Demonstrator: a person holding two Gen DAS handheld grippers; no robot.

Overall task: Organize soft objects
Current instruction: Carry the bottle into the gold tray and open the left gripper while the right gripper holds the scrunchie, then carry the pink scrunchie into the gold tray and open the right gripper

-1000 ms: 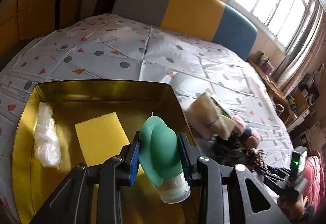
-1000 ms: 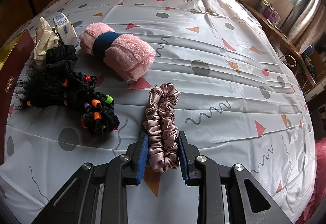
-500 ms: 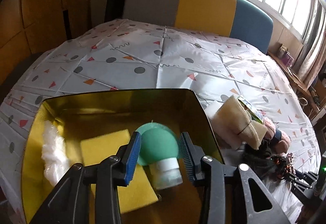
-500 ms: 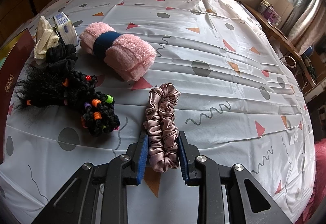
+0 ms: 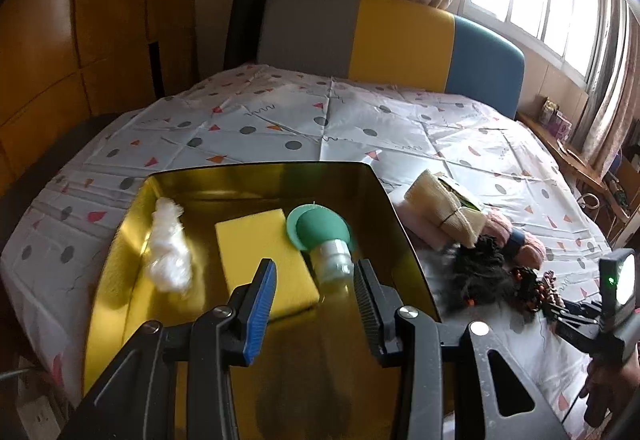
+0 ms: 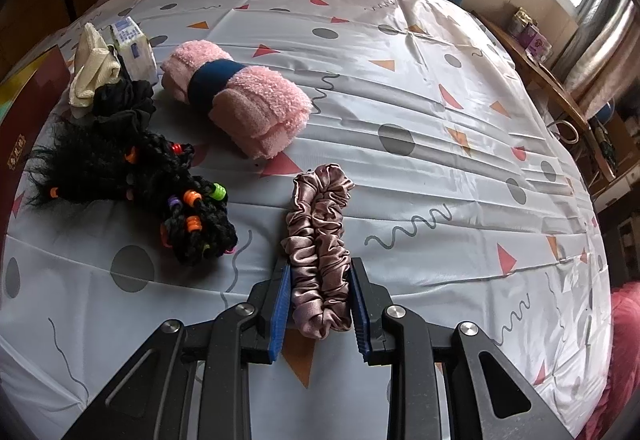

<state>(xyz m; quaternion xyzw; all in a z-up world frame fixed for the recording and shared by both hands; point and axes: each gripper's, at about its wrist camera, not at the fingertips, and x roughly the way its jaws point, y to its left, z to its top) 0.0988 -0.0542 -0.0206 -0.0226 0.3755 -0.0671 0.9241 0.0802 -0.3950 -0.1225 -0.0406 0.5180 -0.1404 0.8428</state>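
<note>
The mauve satin scrunchie (image 6: pixel 318 248) lies flat on the patterned tablecloth (image 6: pixel 440 144), its long axis running straight away from the right gripper (image 6: pixel 319 300), and its near end sits squeezed between the two pads. That gripper is closed nearly as far as it goes, clamped on the scrunchie, which has not left the cloth. Judging by the layout, the coming move turns on one relation: the gold tray (image 5: pixel 404 240) lies off to the right gripper's left, past the other soft things, so the scrunchie would have to be lifted and carried leftward over them.

Between the right gripper and the tray lie a black braided hairpiece with coloured beads (image 6: pixel 132 176), a black scrunchie (image 6: pixel 124 100), a cream knitted cloth (image 6: pixel 90 68), a small tissue pack (image 6: pixel 134 50), and ahead, a rolled pink towel with a navy band (image 6: pixel 240 104).

The left gripper (image 5: pixel 314 304) hangs over the tray's near side, half open and empty; nothing sits between its pads. Just ahead of it in the tray lies a green silicone travel bottle (image 5: pixel 322 236), its clear cap pointing back toward the gripper, its side touching a yellow sponge (image 5: pixel 260 252). Further left is a wad of white stuffing (image 5: pixel 168 252). The left gripper is the nearer one to the tray, the right to the unsorted pile.
</note>
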